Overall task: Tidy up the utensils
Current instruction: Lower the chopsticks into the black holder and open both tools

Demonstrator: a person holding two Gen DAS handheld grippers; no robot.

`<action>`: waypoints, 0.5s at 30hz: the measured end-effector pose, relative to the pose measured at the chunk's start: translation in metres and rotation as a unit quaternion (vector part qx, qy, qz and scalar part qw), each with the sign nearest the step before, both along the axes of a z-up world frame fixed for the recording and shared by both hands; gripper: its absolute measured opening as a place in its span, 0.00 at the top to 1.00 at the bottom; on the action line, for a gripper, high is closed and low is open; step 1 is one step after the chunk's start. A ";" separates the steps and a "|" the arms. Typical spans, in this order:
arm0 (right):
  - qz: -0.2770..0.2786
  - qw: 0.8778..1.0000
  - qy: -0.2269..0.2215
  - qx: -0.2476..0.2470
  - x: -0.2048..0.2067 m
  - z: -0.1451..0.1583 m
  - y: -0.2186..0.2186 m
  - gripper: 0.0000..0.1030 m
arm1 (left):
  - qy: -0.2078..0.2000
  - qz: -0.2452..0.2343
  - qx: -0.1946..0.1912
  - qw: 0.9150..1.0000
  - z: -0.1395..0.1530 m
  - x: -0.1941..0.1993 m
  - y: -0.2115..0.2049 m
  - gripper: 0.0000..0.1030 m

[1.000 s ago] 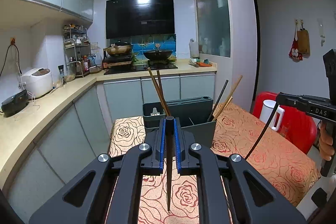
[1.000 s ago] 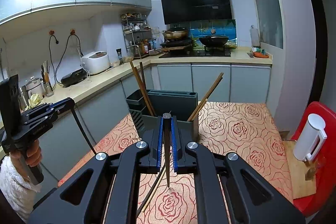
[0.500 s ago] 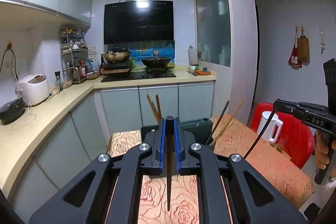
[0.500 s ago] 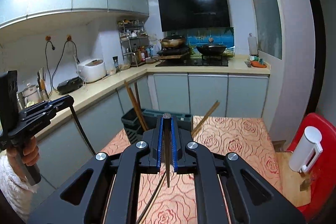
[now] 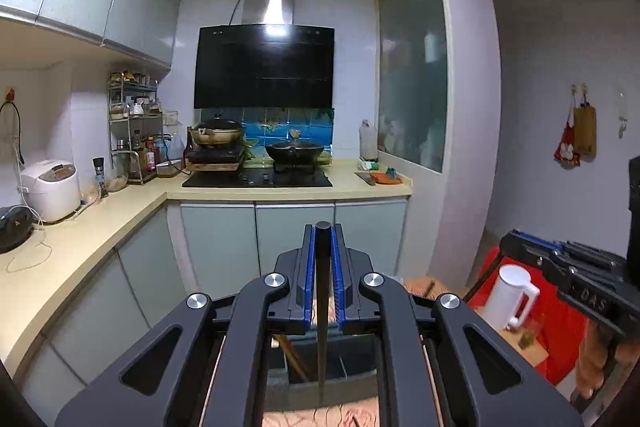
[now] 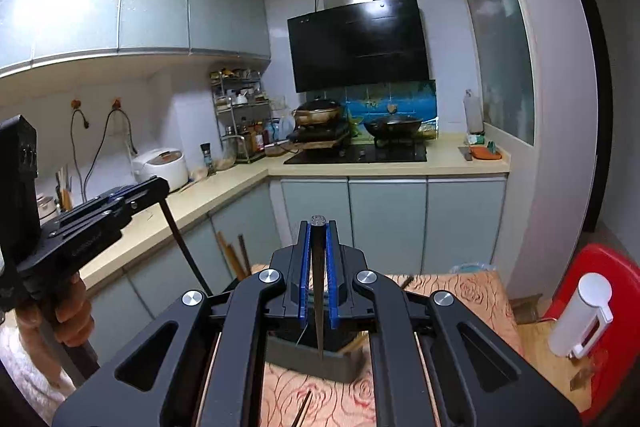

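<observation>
My left gripper (image 5: pixel 323 231) is shut on a dark chopstick (image 5: pixel 322 347) that hangs tip-down above the dark grey utensil holder (image 5: pixel 356 367). My right gripper (image 6: pixel 319 223) is shut on a second dark chopstick (image 6: pixel 319 311), its tip over the same holder (image 6: pixel 320 361). Wooden chopsticks (image 6: pixel 231 255) lean out of the holder's left side. Each wrist view shows the other gripper at its edge: the left gripper (image 6: pixel 160 187) with its chopstick (image 6: pixel 187 251), the right gripper (image 5: pixel 507 247) with its chopstick (image 5: pixel 485 277). One wooden chopstick (image 6: pixel 302 407) lies on the table.
The holder stands on a table with a rose-patterned cloth (image 6: pixel 460 291). A red chair (image 6: pixel 612 267) carrying a white jug (image 6: pixel 584 319) is to the right. A beige kitchen counter (image 6: pixel 208 199) with a rice cooker (image 6: pixel 162 167) runs along the left, with the stove at the back.
Both grippers have risen with their chopsticks. The holder and table have dropped low in both views, and the holder now sits mostly behind the fingers.
</observation>
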State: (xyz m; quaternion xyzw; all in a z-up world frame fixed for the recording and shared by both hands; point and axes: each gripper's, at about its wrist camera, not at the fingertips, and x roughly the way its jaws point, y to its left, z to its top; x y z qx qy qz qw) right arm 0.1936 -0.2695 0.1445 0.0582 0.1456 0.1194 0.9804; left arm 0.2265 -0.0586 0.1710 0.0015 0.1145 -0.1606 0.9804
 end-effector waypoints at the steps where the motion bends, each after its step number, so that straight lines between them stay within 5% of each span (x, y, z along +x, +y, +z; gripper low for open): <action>1: -0.003 1.000 0.000 0.001 0.006 0.001 0.001 0.92 | 0.001 0.003 -0.005 1.000 0.000 0.006 -0.002 0.93; 8: -0.015 1.000 0.002 -0.014 0.037 -0.004 0.013 0.92 | 0.012 0.019 -0.025 0.999 -0.005 0.048 -0.016 0.93; 15: -0.016 0.999 0.039 -0.029 0.056 -0.031 0.023 0.92 | 0.062 0.022 -0.017 0.998 -0.051 0.079 -0.022 0.93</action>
